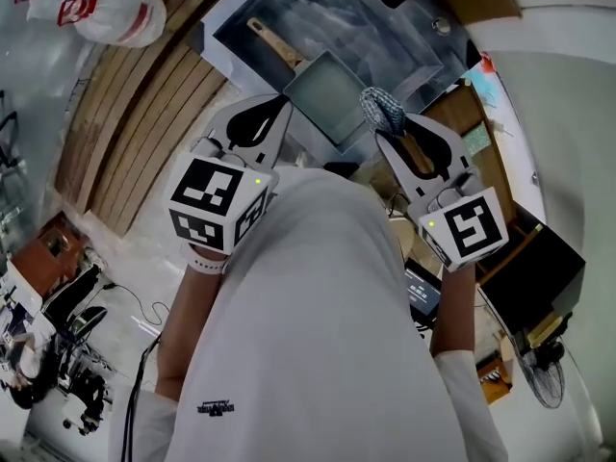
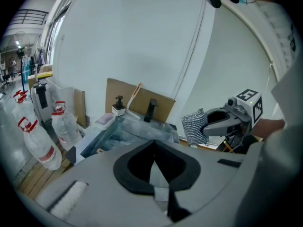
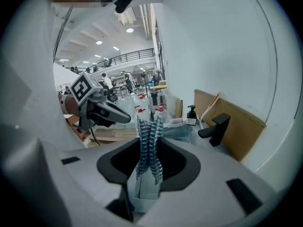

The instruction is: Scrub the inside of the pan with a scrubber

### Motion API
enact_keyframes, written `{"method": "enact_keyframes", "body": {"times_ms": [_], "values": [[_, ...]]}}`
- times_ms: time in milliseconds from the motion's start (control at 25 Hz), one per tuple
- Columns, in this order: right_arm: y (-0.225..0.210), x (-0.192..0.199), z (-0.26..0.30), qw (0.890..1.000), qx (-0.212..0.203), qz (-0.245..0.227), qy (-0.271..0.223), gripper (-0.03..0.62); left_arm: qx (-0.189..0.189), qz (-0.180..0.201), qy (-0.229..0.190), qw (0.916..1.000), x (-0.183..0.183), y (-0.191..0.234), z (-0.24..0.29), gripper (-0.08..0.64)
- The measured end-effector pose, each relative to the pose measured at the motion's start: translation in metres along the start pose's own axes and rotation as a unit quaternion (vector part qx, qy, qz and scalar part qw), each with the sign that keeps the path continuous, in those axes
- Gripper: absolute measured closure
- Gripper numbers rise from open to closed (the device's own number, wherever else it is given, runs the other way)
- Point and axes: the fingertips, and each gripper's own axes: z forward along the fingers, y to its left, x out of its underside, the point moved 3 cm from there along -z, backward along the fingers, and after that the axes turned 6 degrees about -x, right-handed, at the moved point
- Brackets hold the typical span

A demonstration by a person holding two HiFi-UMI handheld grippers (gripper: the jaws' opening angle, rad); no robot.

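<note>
Near the pan (image 1: 327, 96), right hand-held gripper (image 1: 393, 128) clamps scrubber (image 1: 381, 109); shirt print (image 1: 216, 408) unreadable

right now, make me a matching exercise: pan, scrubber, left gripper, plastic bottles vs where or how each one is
1. pan
2. scrubber
3. left gripper
4. plastic bottles

a. clamped in the right gripper
b. jaws together, nothing held
c. lying in the sink
d. on the wooden slats beside the sink

Pairs: 1-c, 2-a, 3-b, 4-d

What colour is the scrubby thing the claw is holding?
The scrubber is silvery grey with a knitted mesh pattern, clearest in the right gripper view.
</note>
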Motion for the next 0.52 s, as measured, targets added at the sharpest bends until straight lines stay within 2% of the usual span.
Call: {"method": "enact_keyframes", "body": {"times_ms": [520], "values": [[0.007,0.005,-0.004,1.0,-0.008,0.004,-0.003,0.485,0.018,0.016,0.001,0.9997,-0.007,-0.018,0.007,0.555]]}}
